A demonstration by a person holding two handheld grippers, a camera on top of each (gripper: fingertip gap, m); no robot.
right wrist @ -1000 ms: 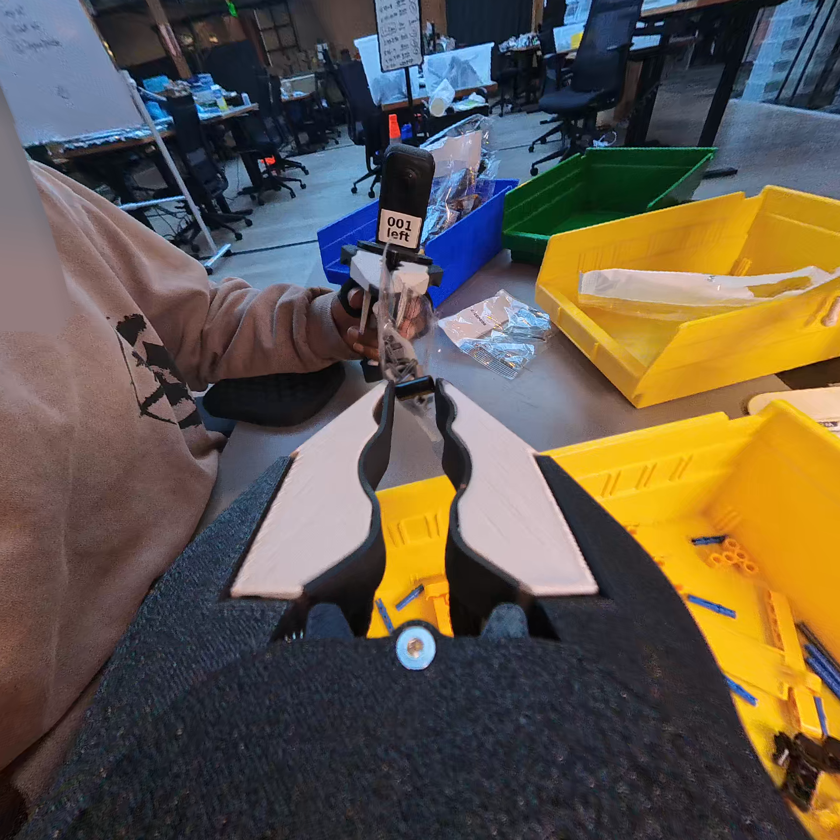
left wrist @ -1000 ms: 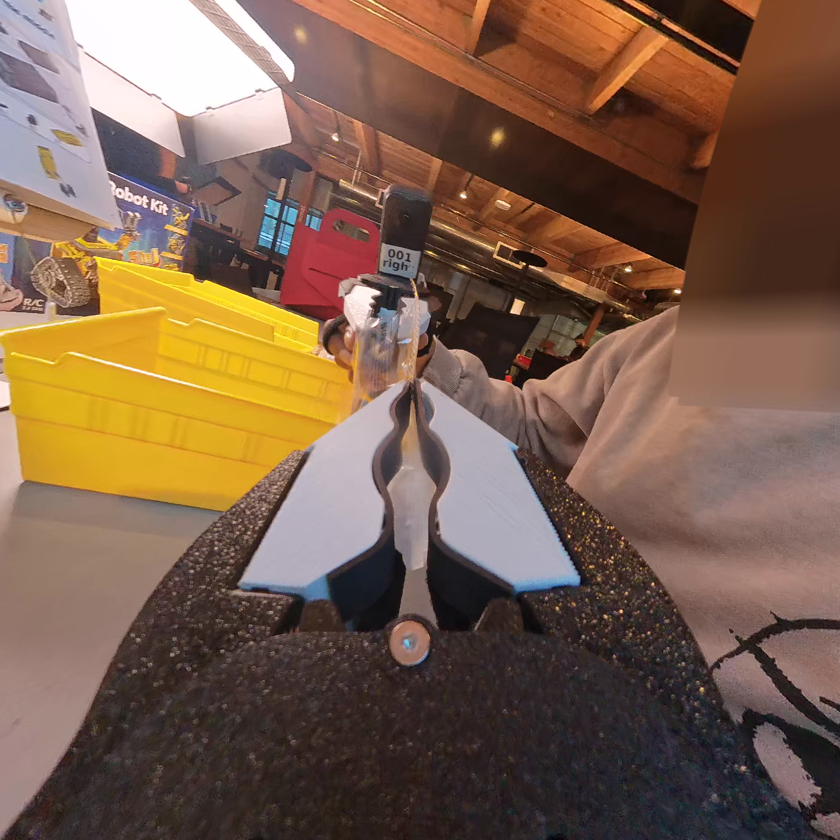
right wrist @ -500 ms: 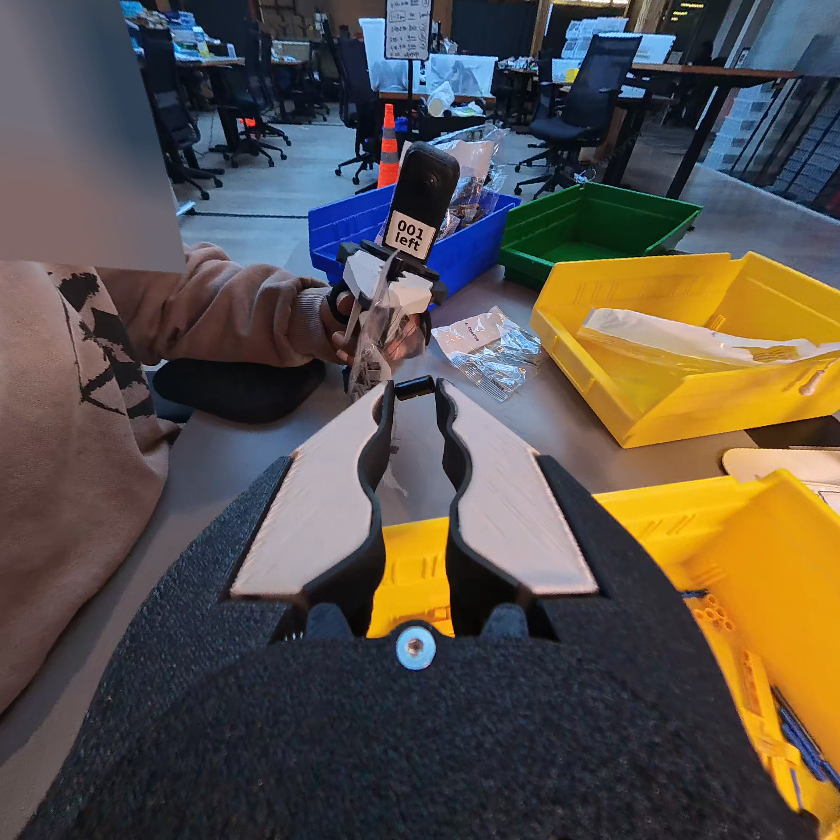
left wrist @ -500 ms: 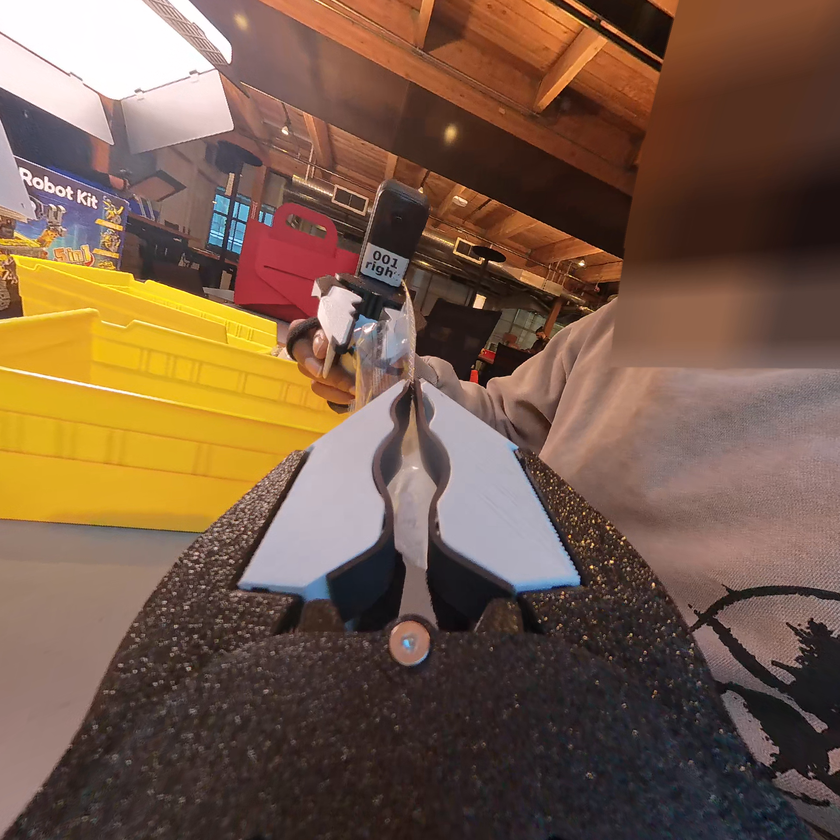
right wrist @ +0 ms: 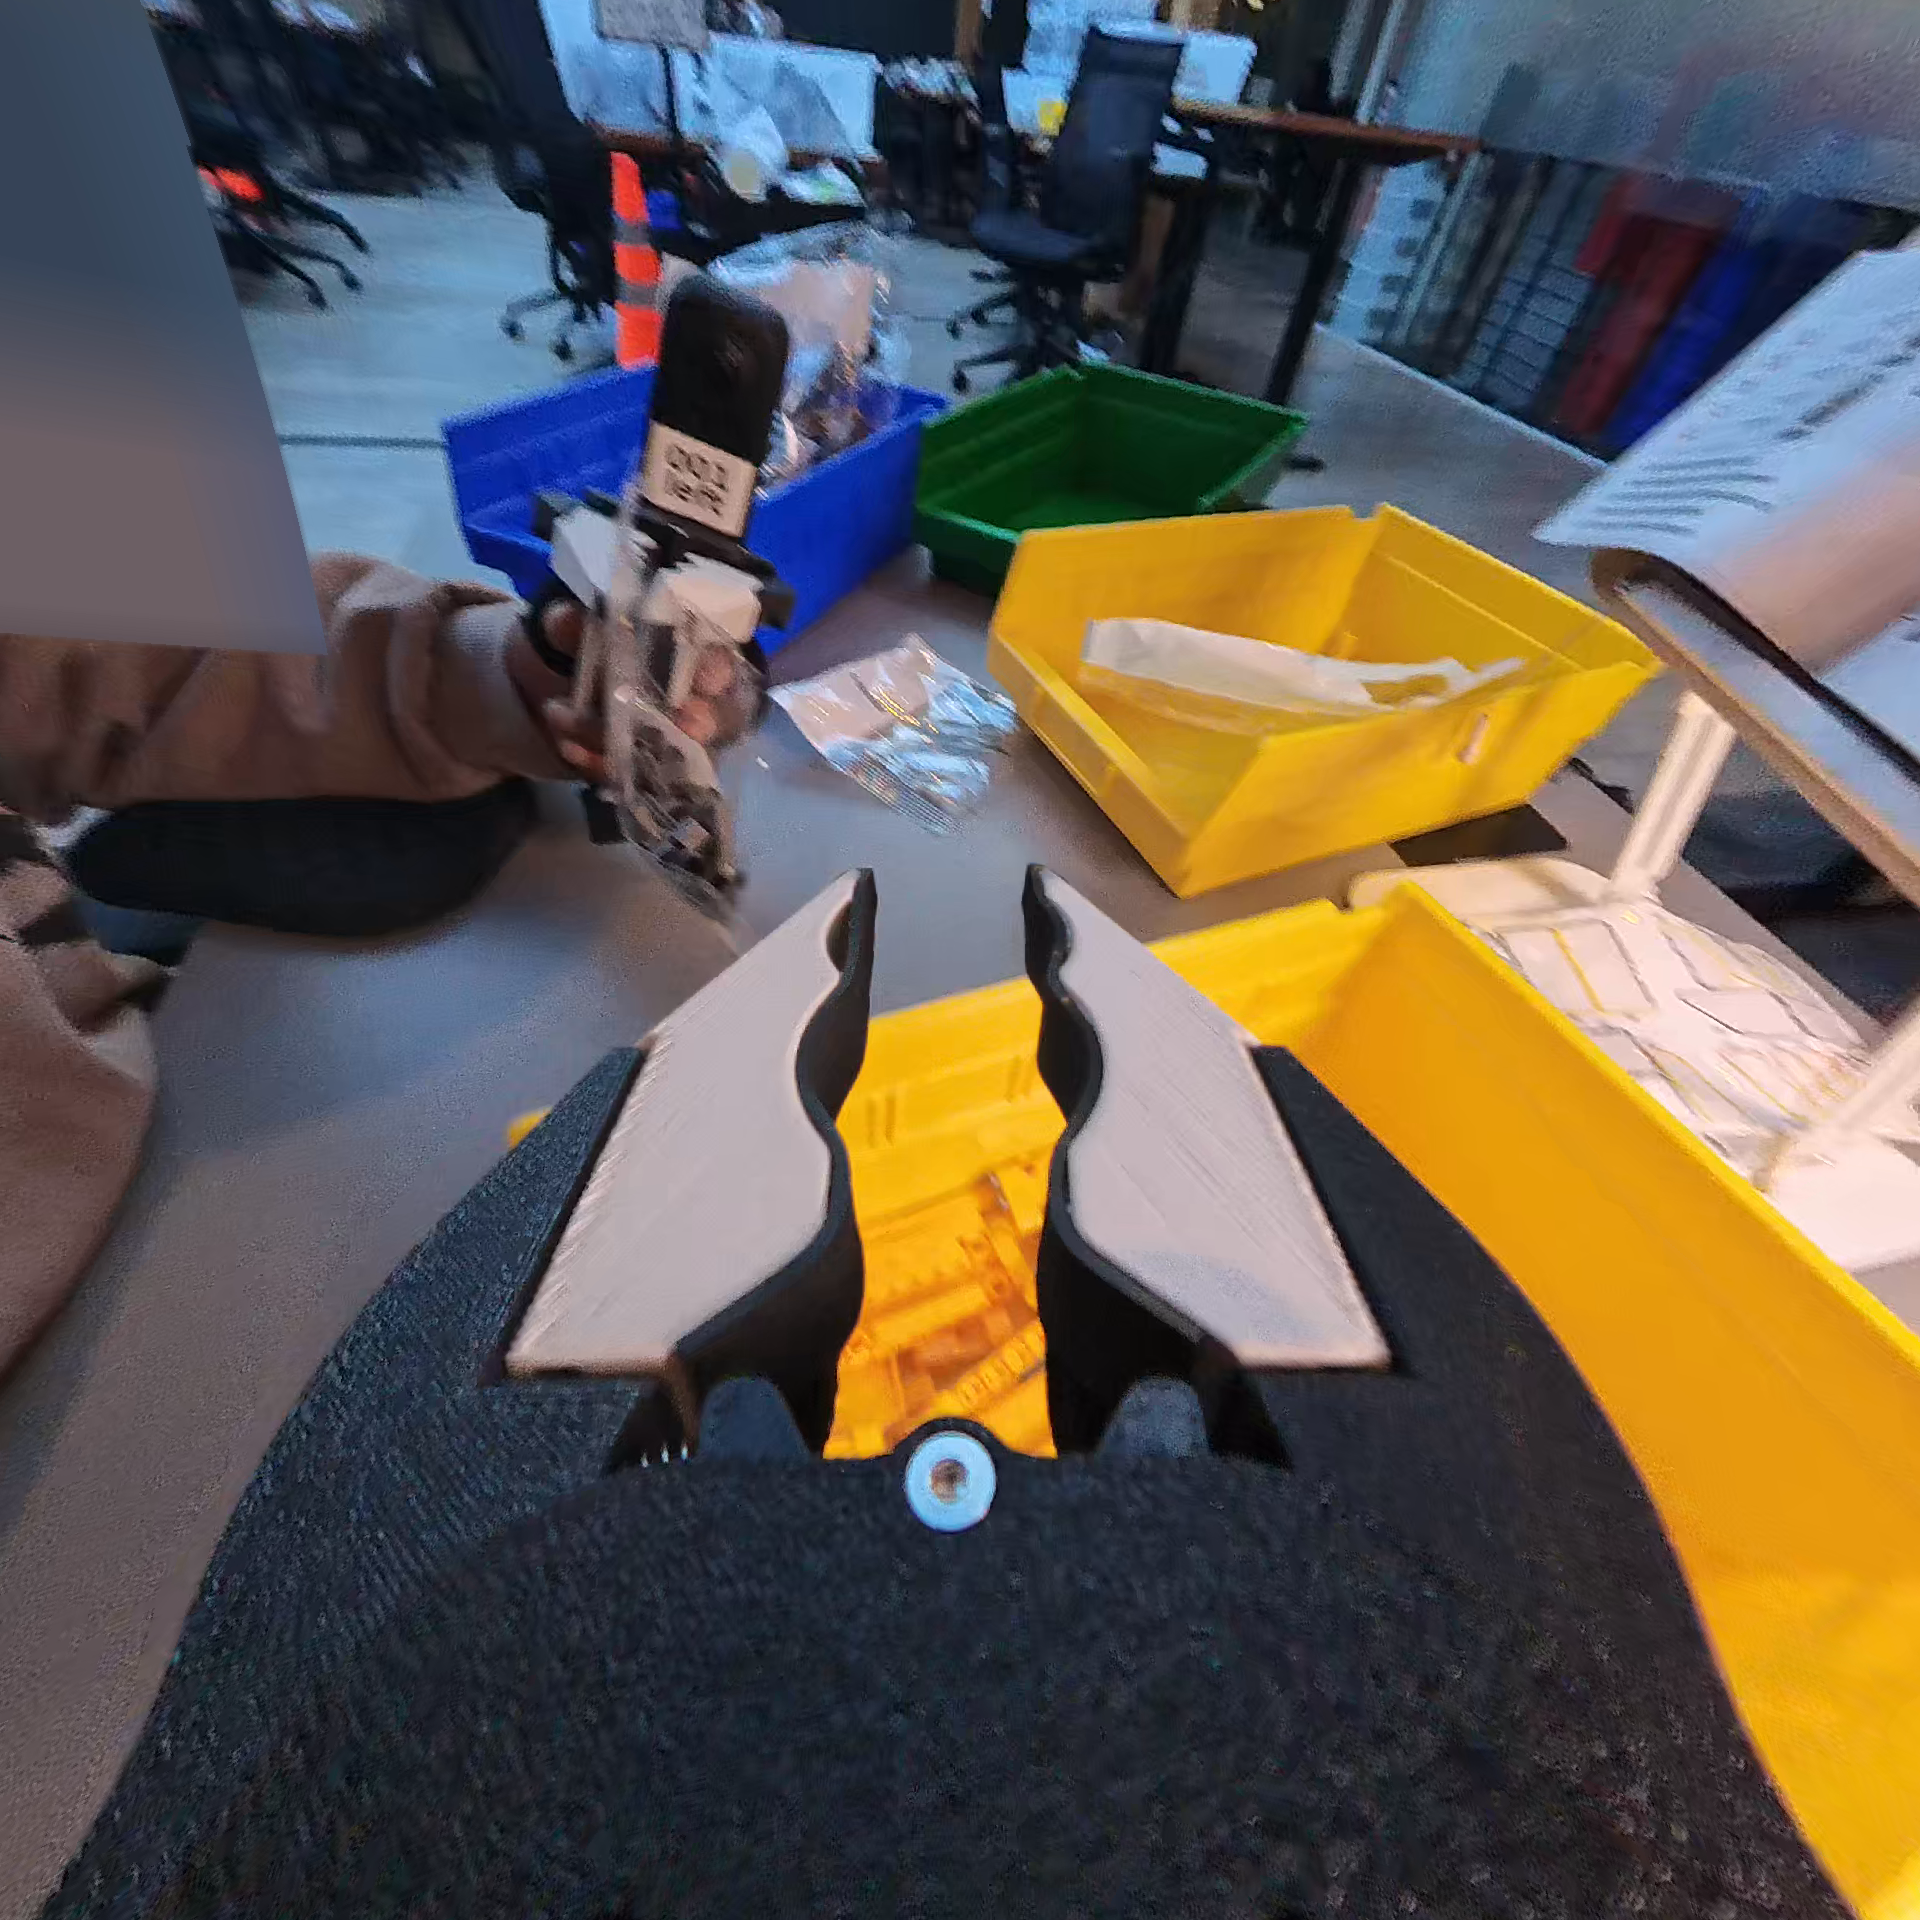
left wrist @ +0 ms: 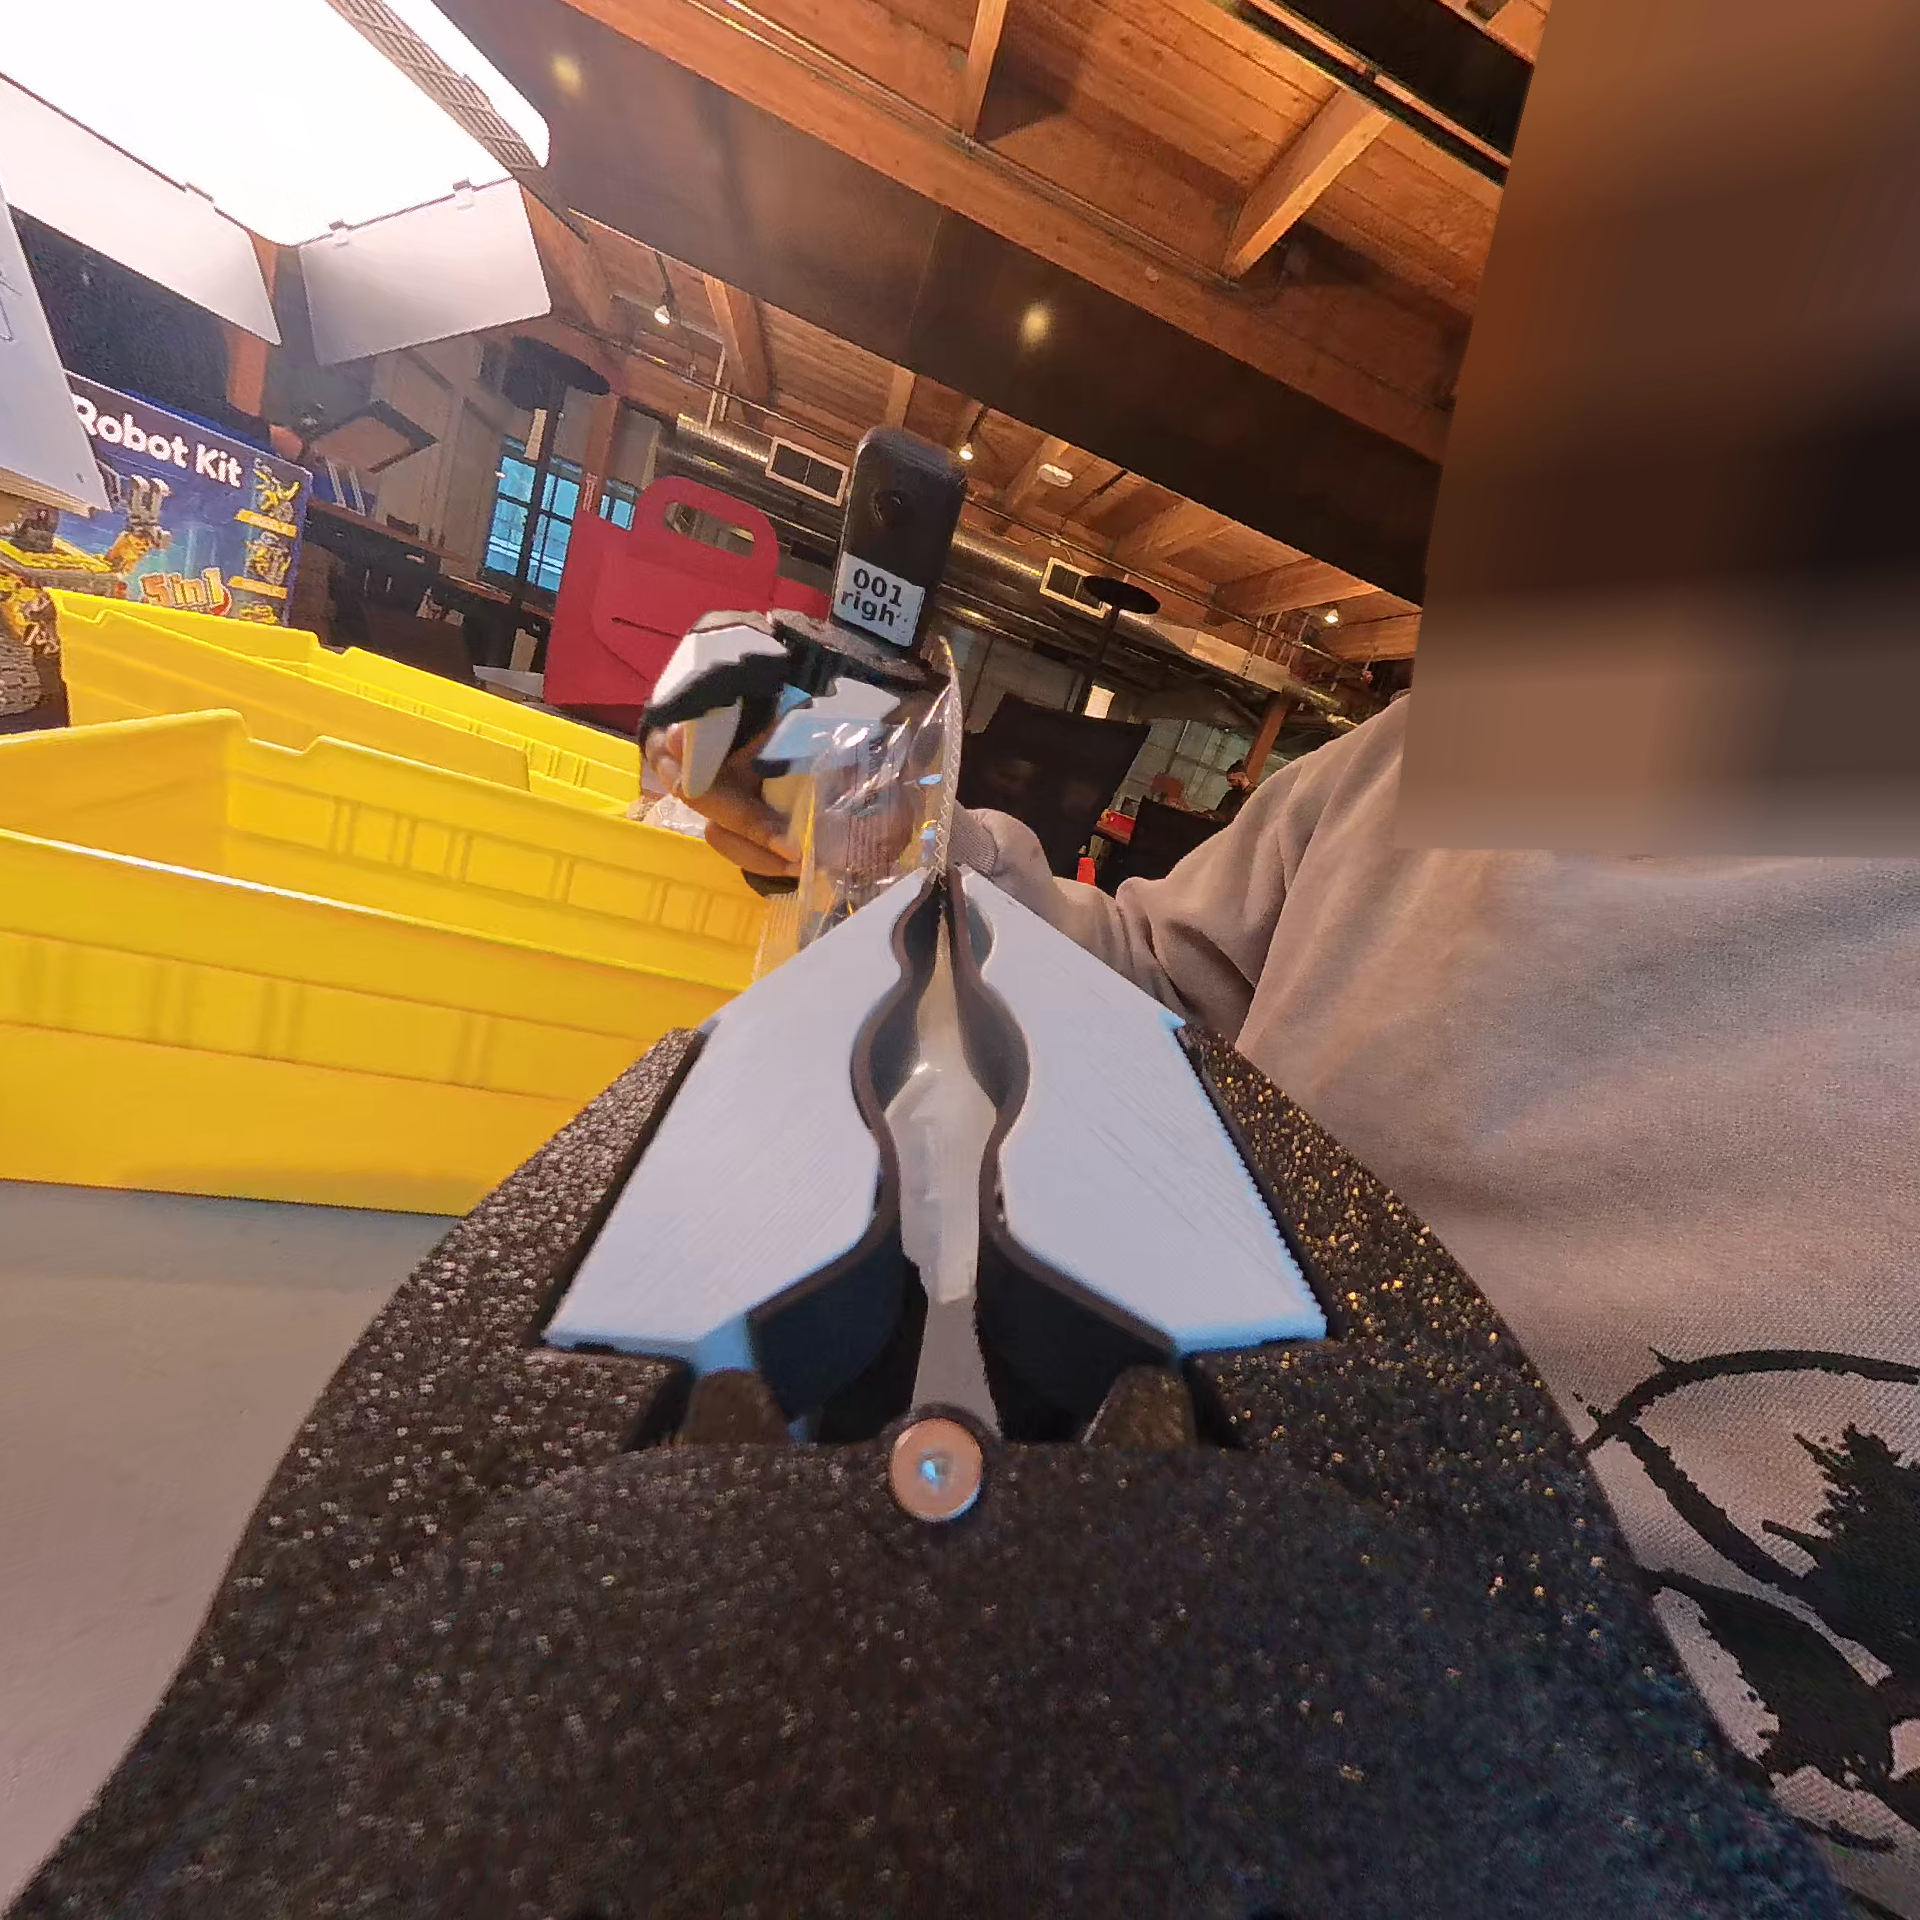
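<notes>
**Meanwhile, one gripper pinching a bag, the other standing apart**

Left gripper point(left wrist: 943, 883) is clamping its fingers on a clear plastic bag point(left wrist: 883, 800) of small parts, holding it above the grey table point(right wrist: 343, 1091). Right gripper point(right wrist: 948, 883) is hanging empty, fingers parted, over a yellow bin point(right wrist: 1507, 1195) containing yellow pieces. Farther off, another yellow bin point(right wrist: 1299, 769) is holding a flat bag.

My left gripper point(left wrist: 943, 894) has pale grey fingers edged in black on a speckled black body, and it pinches a clear plastic bag point(left wrist: 883, 821). My right gripper point(right wrist: 948, 904) shows the same grey and black, with space between its fingers. Under it sits a bright yellow bin point(right wrist: 1538, 1195); farther off are another yellow bin point(right wrist: 1299, 769), a green bin point(right wrist: 1101, 436), a blue bin point(right wrist: 821, 520) and an orange cone point(right wrist: 634, 260). My sleeve point(right wrist: 395, 686) is beige.
</notes>
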